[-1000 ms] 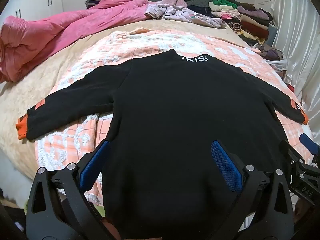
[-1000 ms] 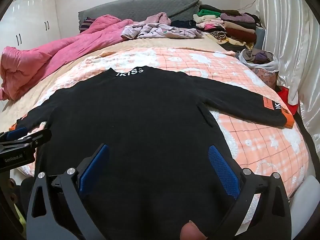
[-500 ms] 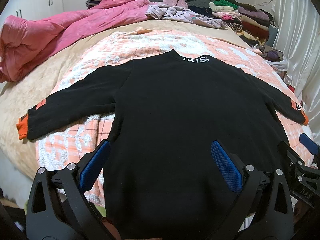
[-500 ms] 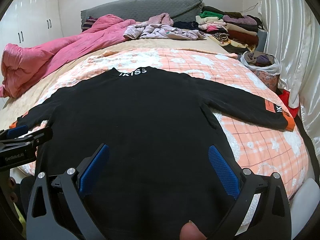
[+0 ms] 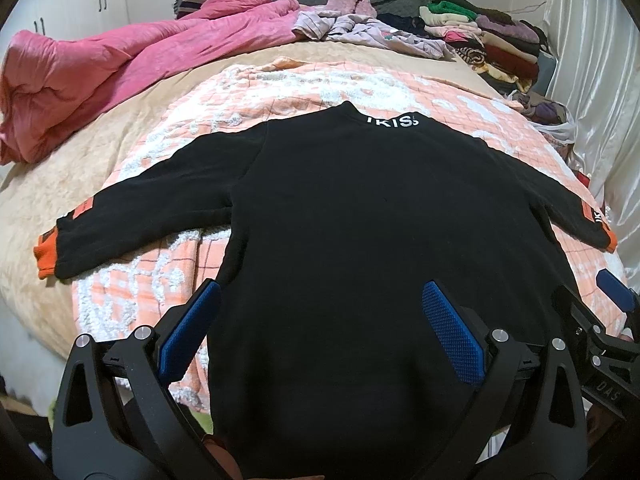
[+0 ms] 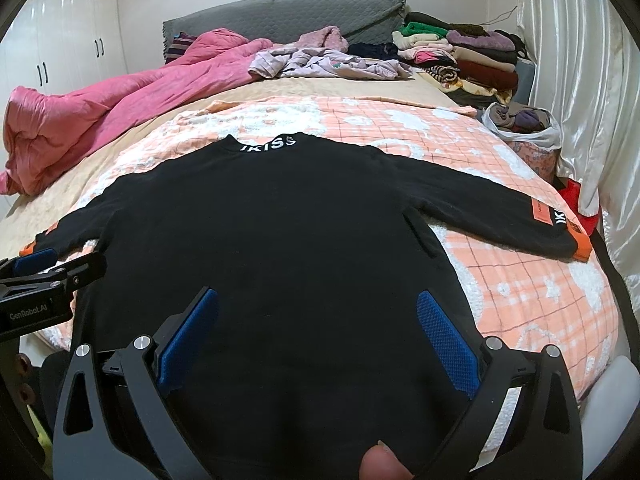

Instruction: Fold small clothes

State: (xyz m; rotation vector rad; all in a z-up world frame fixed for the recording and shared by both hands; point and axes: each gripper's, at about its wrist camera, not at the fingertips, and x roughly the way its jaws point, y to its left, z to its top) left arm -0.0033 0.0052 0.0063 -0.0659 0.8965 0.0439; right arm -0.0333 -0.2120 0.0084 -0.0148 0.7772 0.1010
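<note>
A black long-sleeved sweater [image 5: 360,216] with white collar lettering and orange cuffs lies flat on the bed, sleeves spread out; it also shows in the right wrist view [image 6: 288,216]. My left gripper [image 5: 320,328] is open and empty, above the sweater's lower left hem. My right gripper [image 6: 316,328] is open and empty, above the lower right hem. Each gripper shows at the edge of the other's view: the right one [image 5: 600,320] and the left one [image 6: 40,280].
The sweater rests on an orange-and-white checked blanket [image 6: 520,280]. A pink quilt [image 5: 120,64] lies at the back left. Loose lilac clothes [image 6: 328,64] and a stack of folded clothes [image 6: 472,56] sit at the back right. A white bag of clothes [image 6: 524,124] stands by the curtain.
Both grippers have drawn back slightly and risen a little; the sweater has not moved and both stay open.
</note>
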